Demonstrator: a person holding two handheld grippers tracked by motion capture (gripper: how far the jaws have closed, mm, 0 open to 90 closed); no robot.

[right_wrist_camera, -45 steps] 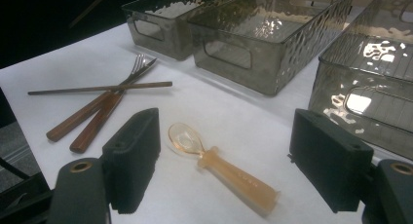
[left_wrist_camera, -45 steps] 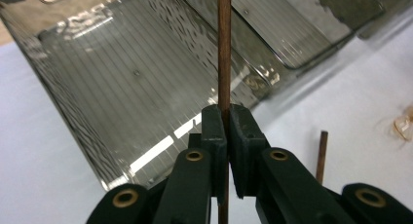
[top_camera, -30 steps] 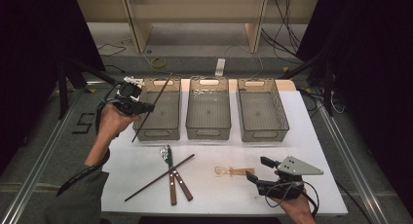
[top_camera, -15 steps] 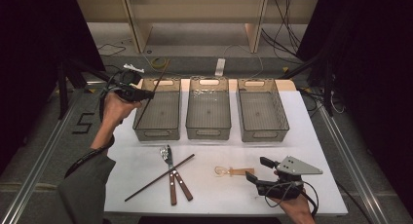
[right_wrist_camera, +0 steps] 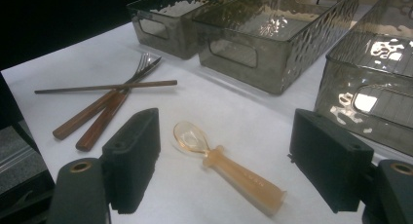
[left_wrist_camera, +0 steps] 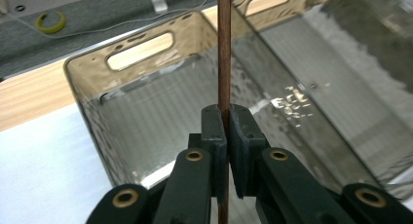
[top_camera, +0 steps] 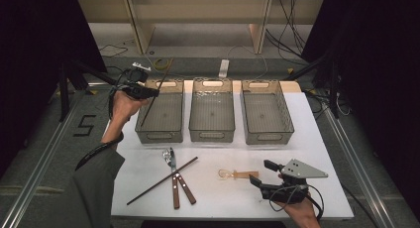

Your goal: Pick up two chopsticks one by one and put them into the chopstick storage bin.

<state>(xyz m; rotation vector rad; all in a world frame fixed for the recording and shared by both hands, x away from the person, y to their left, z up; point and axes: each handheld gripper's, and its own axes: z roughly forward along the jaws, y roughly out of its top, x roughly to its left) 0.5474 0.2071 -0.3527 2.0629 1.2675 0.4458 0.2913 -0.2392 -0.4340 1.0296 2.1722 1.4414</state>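
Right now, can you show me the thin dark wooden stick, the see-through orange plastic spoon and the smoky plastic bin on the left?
thin dark wooden stick (left_wrist_camera: 224,48), left gripper view, on its shaft above the jaws.
see-through orange plastic spoon (right_wrist_camera: 229,170), right gripper view, on its handle.
smoky plastic bin on the left (top_camera: 159,137), high view, on its near wall.

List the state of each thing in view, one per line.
Left gripper: shut on the held chopstick.
Held chopstick: gripped, slanting over the left bin.
Left bin: empty.
Middle bin: empty.
Right bin: empty.
Right gripper: open, jaws either side of the spoon.
Spoon: flat on the table.
Second chopstick: lying across two wooden-handled utensils.
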